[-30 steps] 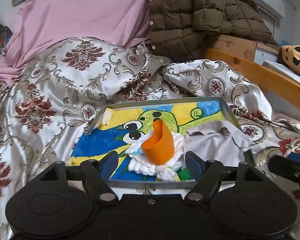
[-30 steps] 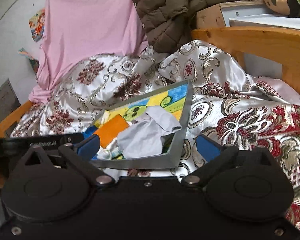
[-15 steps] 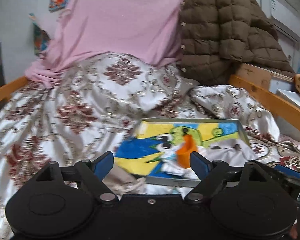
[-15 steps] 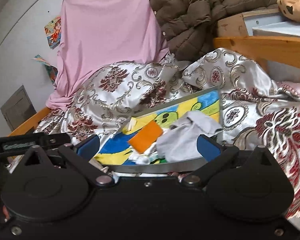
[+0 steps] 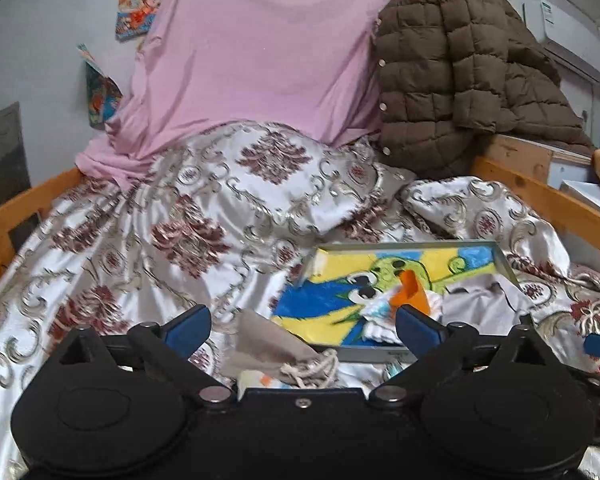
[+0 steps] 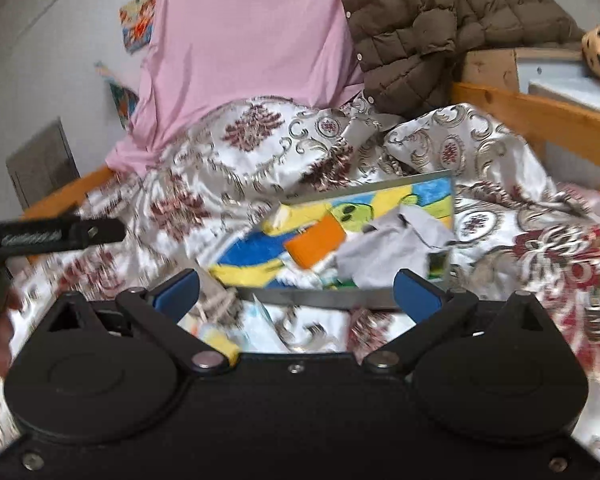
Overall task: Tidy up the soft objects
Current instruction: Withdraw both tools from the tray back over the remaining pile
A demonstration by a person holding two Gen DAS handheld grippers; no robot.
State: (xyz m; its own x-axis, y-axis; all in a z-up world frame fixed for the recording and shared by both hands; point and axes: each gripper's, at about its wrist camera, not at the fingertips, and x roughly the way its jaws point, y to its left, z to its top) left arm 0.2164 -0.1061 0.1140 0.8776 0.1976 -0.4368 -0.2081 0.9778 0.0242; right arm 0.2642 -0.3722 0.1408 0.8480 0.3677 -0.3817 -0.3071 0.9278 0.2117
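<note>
We see our left gripper [image 5: 302, 326] low over a patterned quilt [image 5: 172, 240], its jaws opening wide with nothing pressed between them. Under the gap lies a beige pouch [image 5: 268, 346] with a cream cord [image 5: 312, 364] bunched at its mouth, flat on the quilt just left of the tray [image 5: 504, 270]. A scrap of white and orange shows beneath the pouch, too hidden for us to name.

The tray is a shallow grey-rimmed rectangle lined with a yellow, blue and green cartoon print. In it sit an orange cloth [image 5: 412, 294] standing up in a folded peak, a crumpled white cloth [image 5: 380, 312] around its base, and to the right a rumpled grey cloth [image 5: 480, 304] that drapes toward the near right corner. The far left part of the tray is bare print.

From our right gripper [image 6: 296, 294] the same tray [image 6: 340, 300] lies straight ahead, blurred; the orange cloth [image 6: 316, 244] looks like a flat block there, and the grey cloth [image 6: 392, 256] is heaped to its right against the rim. Its fingers are spread, gripping nothing. Below the gap, on the quilt [image 6: 540, 264], lie some yellow and pale blue soft bits, too smeared for us to identify.

Behind, a pink sheet [image 5: 260, 52] hangs at the head of the bed beside a brown quilted jacket [image 5: 460, 92].
</note>
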